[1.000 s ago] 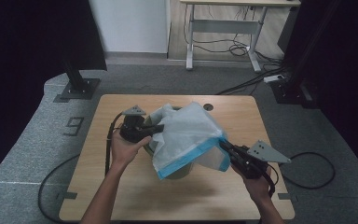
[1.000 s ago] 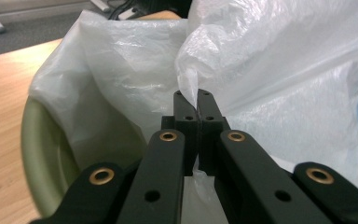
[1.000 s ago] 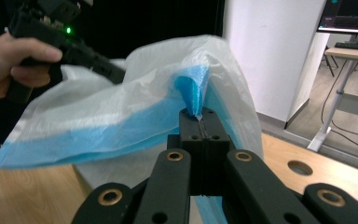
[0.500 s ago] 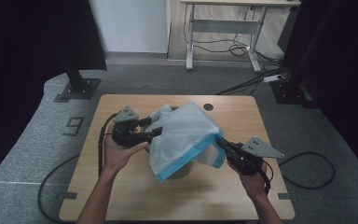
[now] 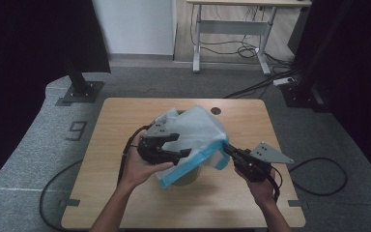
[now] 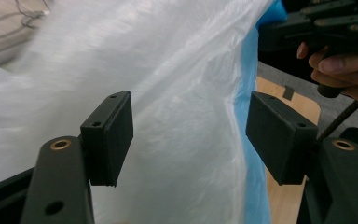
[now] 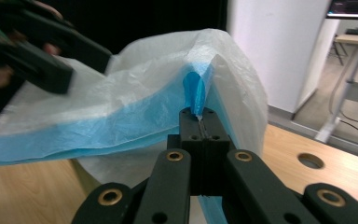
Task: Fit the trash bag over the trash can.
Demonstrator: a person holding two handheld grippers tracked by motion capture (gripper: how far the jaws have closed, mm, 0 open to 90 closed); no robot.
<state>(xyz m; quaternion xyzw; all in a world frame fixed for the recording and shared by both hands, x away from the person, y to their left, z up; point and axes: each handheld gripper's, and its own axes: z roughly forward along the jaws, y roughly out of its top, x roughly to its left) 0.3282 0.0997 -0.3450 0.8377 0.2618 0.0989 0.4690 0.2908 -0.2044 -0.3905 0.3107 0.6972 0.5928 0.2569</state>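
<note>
right now your right gripper [image 7: 200, 125] is clamped on the blue hem [image 7: 193, 93] of the white plastic bag [image 5: 195, 133], which drapes over a bin [image 5: 189, 176] mid-table. your left gripper [image 6: 189, 133] stands wide apart, holding nothing, film between its jaws. farther off, the wooden table [image 5: 125, 116] lies bare. pull hard and the thin hem could tear or slip free.

My black left gripper [image 5: 174, 145] holds its jaws spread wide, while my black right gripper [image 5: 228, 149] has its jaws pressed together.
</note>
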